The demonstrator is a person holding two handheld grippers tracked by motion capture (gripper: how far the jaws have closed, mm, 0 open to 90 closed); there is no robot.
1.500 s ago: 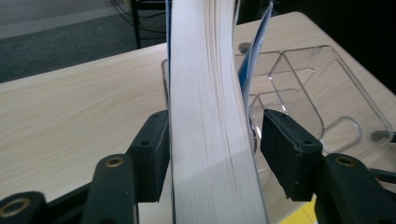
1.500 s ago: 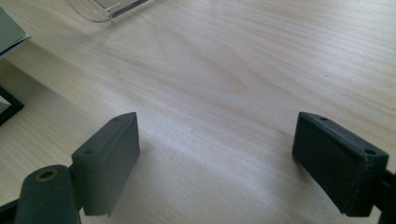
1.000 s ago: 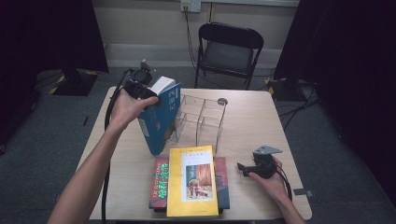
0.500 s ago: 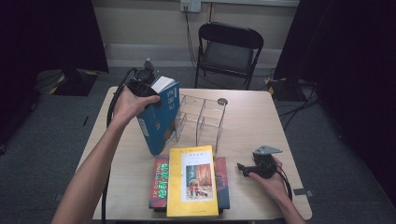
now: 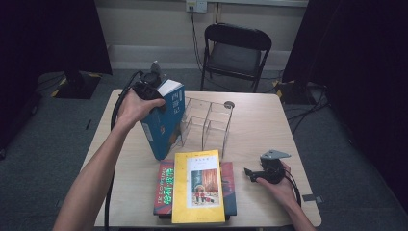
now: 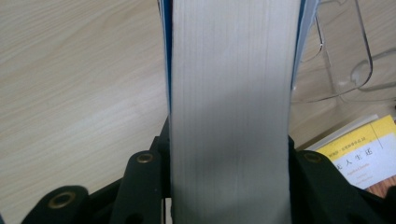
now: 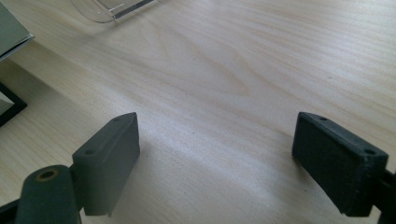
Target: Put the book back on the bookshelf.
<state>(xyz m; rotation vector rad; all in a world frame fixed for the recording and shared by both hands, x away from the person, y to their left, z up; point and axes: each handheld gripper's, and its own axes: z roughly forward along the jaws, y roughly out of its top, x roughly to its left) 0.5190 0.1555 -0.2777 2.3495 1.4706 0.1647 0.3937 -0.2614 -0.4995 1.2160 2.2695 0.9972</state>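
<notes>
Dim room w/ dark curtains, grey carpet, a folding chair [image 5: 236, 48] behind the pale wood counter [image 5: 269, 120]. We've got the blue book [image 5: 164, 120] clamped at its top by the left hand-held gripper [image 5: 153, 94], jaws just been closing onto the page block; book stands tilted beside the clear rack [image 5: 208, 120]. Next, we reckon: swing it upright into a rack slot w/o knocking the dividers. Right hand-held gripper [image 5: 248, 172] sits open, empty, near the book stack [image 5: 197, 190].

left gripper [image 6: 229, 186]: black jaws, brass screws | forearms: bare | cables: black
</notes>
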